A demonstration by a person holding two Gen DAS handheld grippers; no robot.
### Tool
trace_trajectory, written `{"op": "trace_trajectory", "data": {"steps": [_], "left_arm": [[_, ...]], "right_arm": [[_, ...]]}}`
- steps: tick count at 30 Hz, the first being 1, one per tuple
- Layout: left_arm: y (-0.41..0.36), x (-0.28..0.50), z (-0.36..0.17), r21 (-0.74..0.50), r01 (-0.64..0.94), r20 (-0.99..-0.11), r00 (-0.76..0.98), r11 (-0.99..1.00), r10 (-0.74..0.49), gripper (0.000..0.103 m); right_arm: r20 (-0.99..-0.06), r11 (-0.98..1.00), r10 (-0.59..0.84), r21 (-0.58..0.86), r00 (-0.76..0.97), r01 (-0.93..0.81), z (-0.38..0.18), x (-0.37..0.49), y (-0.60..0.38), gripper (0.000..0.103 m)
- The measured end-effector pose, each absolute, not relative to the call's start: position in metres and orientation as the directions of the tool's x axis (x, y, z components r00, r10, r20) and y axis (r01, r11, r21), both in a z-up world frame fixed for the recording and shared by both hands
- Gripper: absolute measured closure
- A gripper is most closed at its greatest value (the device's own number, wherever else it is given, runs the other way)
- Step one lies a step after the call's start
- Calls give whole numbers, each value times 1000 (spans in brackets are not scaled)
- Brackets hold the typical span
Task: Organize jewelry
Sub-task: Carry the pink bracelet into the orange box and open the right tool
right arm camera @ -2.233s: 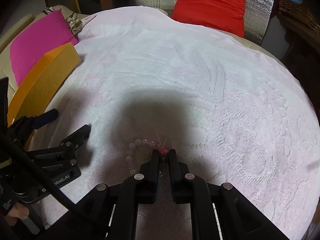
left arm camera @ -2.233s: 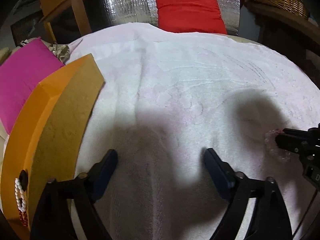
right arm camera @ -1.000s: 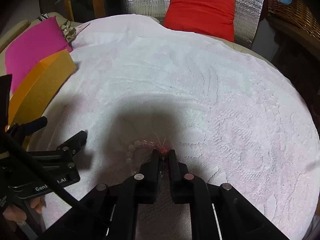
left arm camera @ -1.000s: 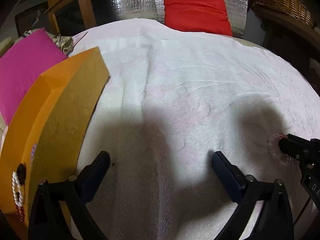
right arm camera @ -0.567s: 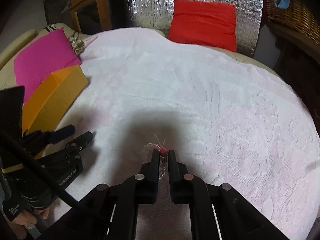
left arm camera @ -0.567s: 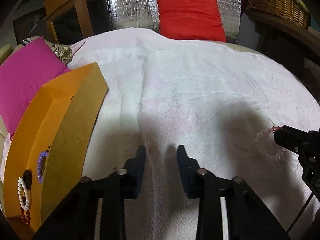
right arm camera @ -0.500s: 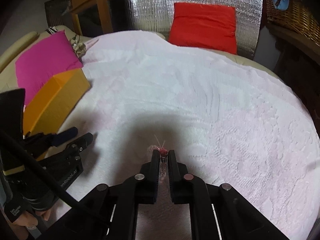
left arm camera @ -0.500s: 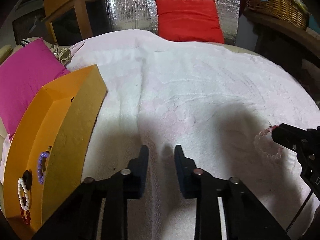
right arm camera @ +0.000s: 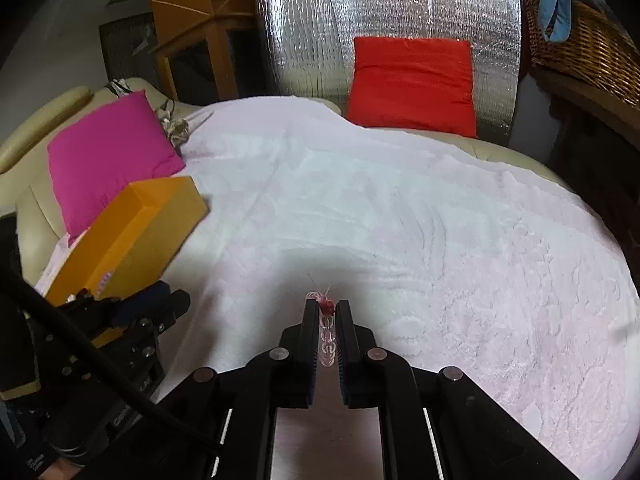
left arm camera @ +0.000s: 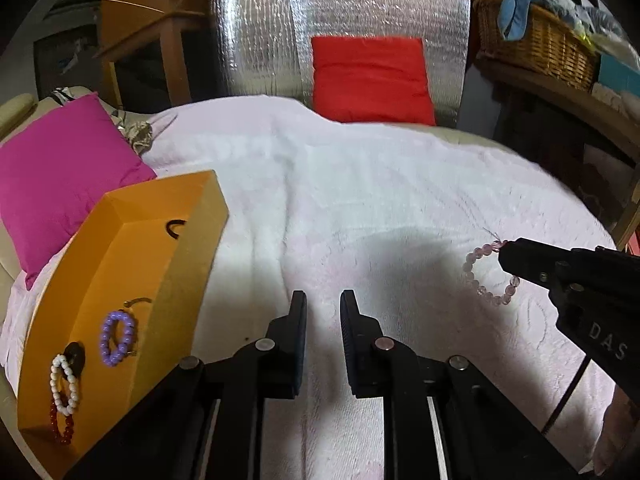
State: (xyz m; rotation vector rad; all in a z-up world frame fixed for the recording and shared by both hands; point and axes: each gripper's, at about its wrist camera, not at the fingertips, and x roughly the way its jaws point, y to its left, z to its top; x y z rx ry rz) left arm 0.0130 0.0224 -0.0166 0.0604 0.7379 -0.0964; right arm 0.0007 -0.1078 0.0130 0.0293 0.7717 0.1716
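Note:
My right gripper (right arm camera: 325, 308) is shut on a pale pink bead bracelet (right arm camera: 326, 340) and holds it in the air above the white towel; the bracelet hangs from its tip in the left wrist view (left arm camera: 478, 276). My left gripper (left arm camera: 323, 304) is nearly closed and holds nothing, low over the towel. An orange jewelry stand (left arm camera: 120, 272) lies at the left, bearing a purple bracelet (left arm camera: 117, 337), a white bead bracelet (left arm camera: 64, 384) and a red one (left arm camera: 60, 426). The stand also shows in the right wrist view (right arm camera: 132, 236).
A white towel (left arm camera: 380, 184) covers the bed. A magenta cushion (left arm camera: 60, 176) lies behind the stand. A red cushion (left arm camera: 370, 80) leans on a silver foil panel (left arm camera: 280, 32) at the back. A wicker basket (left arm camera: 532, 44) sits on a shelf at the right.
My right gripper has lifted the pink bracelet off the towel. My left gripper has closed from wide open to a narrow gap, and both views have risen and pulled back.

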Motion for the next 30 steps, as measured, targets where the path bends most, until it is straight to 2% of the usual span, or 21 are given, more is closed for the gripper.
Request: {"op": "trace_trajectory", "data": {"steps": [9,16,22,28,30], "left_arm": [[58,-17,16,16,54,-604,796,998,-33,85],[108,-44,25,-4,-47,-570,821,999,37,85],[166,-67,23,-24,-192,-563,813,981,146,85],[221,-84,11,7,-350,-578,763,937,289,85],[238,-87,6,-45,-381,-598,751,924,280,85]], "right_arm": [[-629,966,257,169,734,-194,38,-5,-93,94],[-573,933,360,231,737,-276,58,-8,-57,94],[-537,882,471,285,700,-375,69,-18,-7,94],[-529,833,552,309,645,-459,66,-29,48,94],[-537,814,578,318,615,-487,61,-32,67,94]]}}
